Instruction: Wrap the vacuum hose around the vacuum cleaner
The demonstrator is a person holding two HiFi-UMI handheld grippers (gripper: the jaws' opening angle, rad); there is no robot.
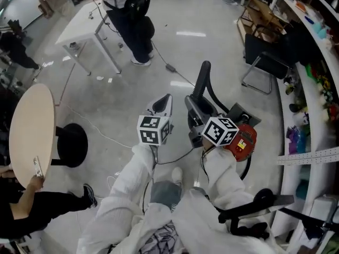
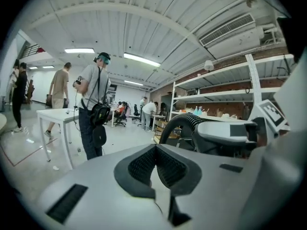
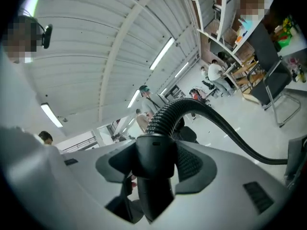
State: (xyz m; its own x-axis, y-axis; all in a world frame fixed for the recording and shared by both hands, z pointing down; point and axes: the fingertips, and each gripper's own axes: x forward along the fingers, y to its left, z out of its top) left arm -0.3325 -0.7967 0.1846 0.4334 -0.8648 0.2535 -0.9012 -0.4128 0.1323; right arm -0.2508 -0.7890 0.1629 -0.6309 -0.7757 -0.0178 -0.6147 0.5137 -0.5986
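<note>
The red vacuum cleaner (image 1: 244,142) sits on the floor just right of my right arm. Its black ribbed hose (image 1: 203,75) arches up and away from it. My right gripper (image 1: 192,110) is shut on the hose's smooth black end cuff; in the right gripper view the cuff (image 3: 154,159) fills the space between the pads, and the hose (image 3: 201,111) curves off to the right. My left gripper (image 1: 163,103) is beside it on the left, shut with nothing in it. In the left gripper view its pads (image 2: 144,166) meet in a narrow V, with the hose (image 2: 184,123) arching ahead on the right.
A white table (image 1: 87,17) and a standing person in black (image 1: 135,25) are ahead. A round wooden table (image 1: 29,131) and a black stool (image 1: 71,144) stand at the left. A black chair (image 1: 265,57) and shelving (image 1: 318,73) line the right. A cable (image 1: 175,70) crosses the floor.
</note>
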